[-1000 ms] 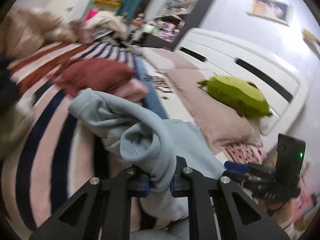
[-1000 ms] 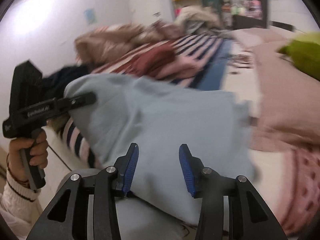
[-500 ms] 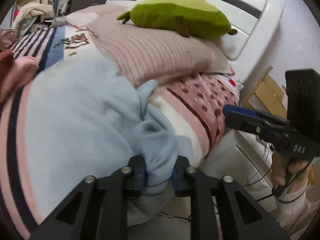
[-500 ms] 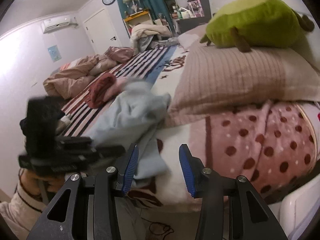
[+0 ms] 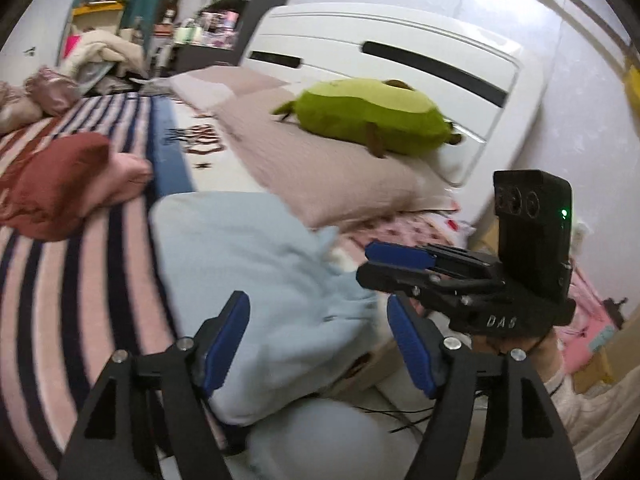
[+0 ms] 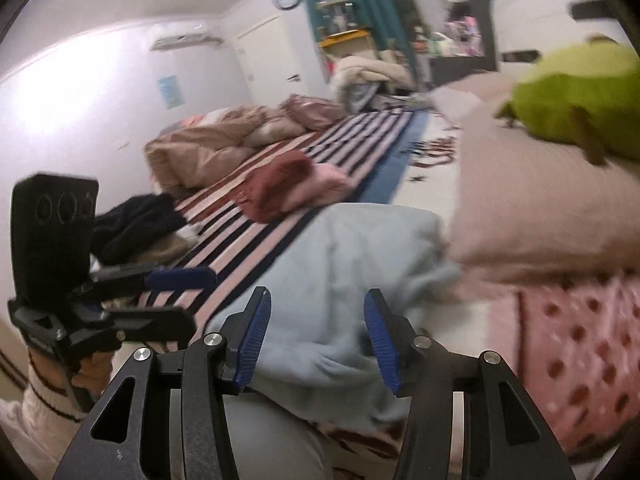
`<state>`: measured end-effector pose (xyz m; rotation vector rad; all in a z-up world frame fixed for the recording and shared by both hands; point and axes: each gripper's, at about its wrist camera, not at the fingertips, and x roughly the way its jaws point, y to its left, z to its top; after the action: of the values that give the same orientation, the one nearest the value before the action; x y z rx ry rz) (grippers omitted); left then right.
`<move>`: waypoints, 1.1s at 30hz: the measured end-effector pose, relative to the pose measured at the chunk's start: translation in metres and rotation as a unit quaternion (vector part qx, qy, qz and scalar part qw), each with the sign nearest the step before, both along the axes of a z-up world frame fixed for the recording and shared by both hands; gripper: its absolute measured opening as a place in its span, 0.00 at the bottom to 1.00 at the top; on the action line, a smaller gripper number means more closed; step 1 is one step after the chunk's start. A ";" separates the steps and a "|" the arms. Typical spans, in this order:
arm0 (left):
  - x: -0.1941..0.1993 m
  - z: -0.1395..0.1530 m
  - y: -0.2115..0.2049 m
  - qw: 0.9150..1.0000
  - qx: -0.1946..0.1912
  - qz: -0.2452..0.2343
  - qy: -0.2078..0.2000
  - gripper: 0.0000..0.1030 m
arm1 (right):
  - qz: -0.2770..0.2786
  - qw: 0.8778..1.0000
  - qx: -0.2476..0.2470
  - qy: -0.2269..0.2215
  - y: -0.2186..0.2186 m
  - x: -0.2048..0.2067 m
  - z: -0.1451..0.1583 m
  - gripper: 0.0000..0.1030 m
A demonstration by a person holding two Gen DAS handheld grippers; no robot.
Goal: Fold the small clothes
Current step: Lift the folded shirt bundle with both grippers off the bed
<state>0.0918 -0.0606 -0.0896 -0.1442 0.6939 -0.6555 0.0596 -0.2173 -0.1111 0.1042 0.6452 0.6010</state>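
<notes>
The light-blue garment (image 5: 256,264) looks like soft, matt fleece cloth. The striped blanket (image 5: 68,280) under it is plush fabric. The left gripper (image 5: 320,344) has matt black plastic arms, ribbed blue pads (image 5: 224,340) and shiny metal screws; the headboard (image 5: 400,64) is smooth and glossy white.

Light blue garment (image 6: 352,280) on the striped bedspread (image 6: 320,152), between the spread right gripper (image 6: 318,336) fingers.
</notes>
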 end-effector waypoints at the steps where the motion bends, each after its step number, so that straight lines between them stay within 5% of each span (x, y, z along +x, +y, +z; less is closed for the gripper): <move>1: 0.001 -0.003 0.006 1.000 -0.001 0.007 0.004 0.66 | 0.000 1.000 -0.014 0.004 0.007 0.003 -0.004 0.42; 7: 0.007 -0.028 0.032 0.999 -0.021 0.031 0.034 0.66 | -0.057 0.990 -0.108 0.076 0.007 0.007 -0.057 0.34; 12: 0.021 -0.048 0.042 0.997 -0.028 0.029 0.060 0.71 | -0.059 0.986 -0.087 0.132 -0.020 -0.006 -0.082 0.32; 16: 0.038 -0.055 0.049 0.997 -0.033 0.016 0.075 0.73 | -0.042 0.987 -0.046 0.147 -0.032 -0.006 -0.071 0.32; 18: 0.054 -0.057 0.054 0.995 -0.043 0.013 0.084 0.74 | -0.039 0.989 -0.016 0.139 -0.041 0.001 -0.055 0.39; 20: 0.075 -0.060 0.058 0.994 -0.048 0.012 0.098 0.74 | -0.043 0.991 0.006 0.123 -0.051 0.011 -0.037 0.63; 22: 0.092 -0.062 0.058 0.992 -0.056 0.010 0.112 0.74 | -0.031 0.992 0.012 0.124 -0.054 0.030 -0.026 0.72; 27: 0.134 -0.080 0.053 0.984 -0.081 0.002 0.159 0.73 | 0.010 0.975 0.025 0.222 -0.050 0.100 -0.052 0.75; 30: 0.151 -0.095 0.048 0.979 -0.080 0.006 0.187 0.55 | 0.037 0.952 0.087 0.292 -0.051 0.134 -0.086 0.75; 33: 0.162 -0.110 0.040 0.972 -0.093 -0.007 0.215 0.33 | 0.066 0.947 0.113 0.293 -0.044 0.145 -0.093 0.69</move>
<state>0.2541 -0.0202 -0.1998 -0.4637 1.0497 -0.7103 0.2050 -0.2617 -0.2043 0.4709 1.1653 0.7803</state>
